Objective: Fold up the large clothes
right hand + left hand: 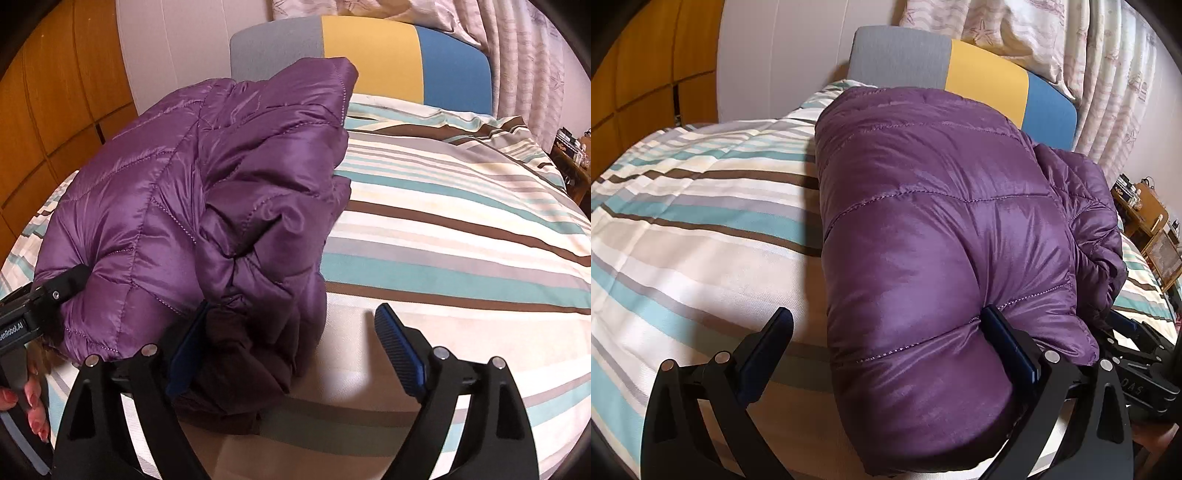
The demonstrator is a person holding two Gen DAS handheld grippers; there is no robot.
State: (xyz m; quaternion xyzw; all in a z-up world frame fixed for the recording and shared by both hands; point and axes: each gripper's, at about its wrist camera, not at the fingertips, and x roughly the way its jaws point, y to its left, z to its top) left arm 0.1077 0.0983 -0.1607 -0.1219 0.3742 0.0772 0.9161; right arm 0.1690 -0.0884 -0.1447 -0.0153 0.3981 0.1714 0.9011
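**Caution: Bundle May Unfold**

Your left tool (886,343) is spread wide, gripping nothing, one finger pressing the folded purple jacket (942,221) on the bed (683,221). Your right tool (291,339) is likewise open. Unclamped, the puffy layers may spring apart.

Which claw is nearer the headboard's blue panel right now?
Hard to call; probably the right. Both claws sit at the bed's near edge against the purple jacket: left claw at its left end, right claw at its right end, the blue panel side.
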